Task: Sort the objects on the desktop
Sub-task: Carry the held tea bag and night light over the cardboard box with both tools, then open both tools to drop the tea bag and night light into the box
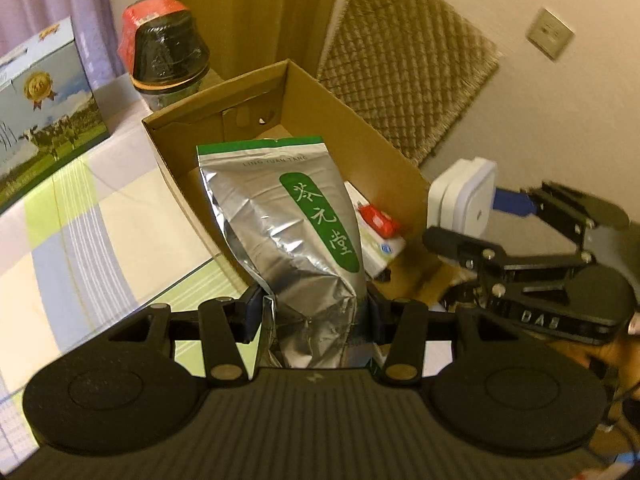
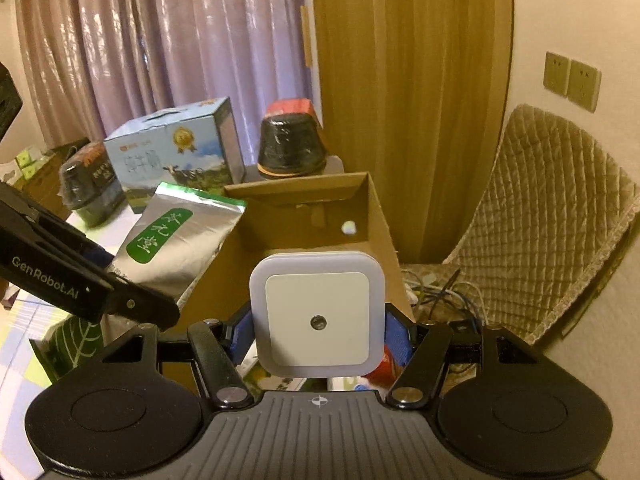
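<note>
Left wrist view: the left gripper point(image 1: 316, 312) pinches a silver foil tea pouch point(image 1: 288, 232) upright over the open cardboard box point(image 1: 360, 128). Beside it, the right gripper point(image 2: 318, 330) clamps a white square night light point(image 2: 317, 314) above the same box, which already holds a small red packet point(image 1: 378, 220).

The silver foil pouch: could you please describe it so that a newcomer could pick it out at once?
Find the open cardboard box on the checked tablecloth. Over its near end, the left gripper is shut on a crinkled silver foil pouch. Unlike the white square night light in the right gripper, it carries a green oval label with white Chinese characters.
</note>
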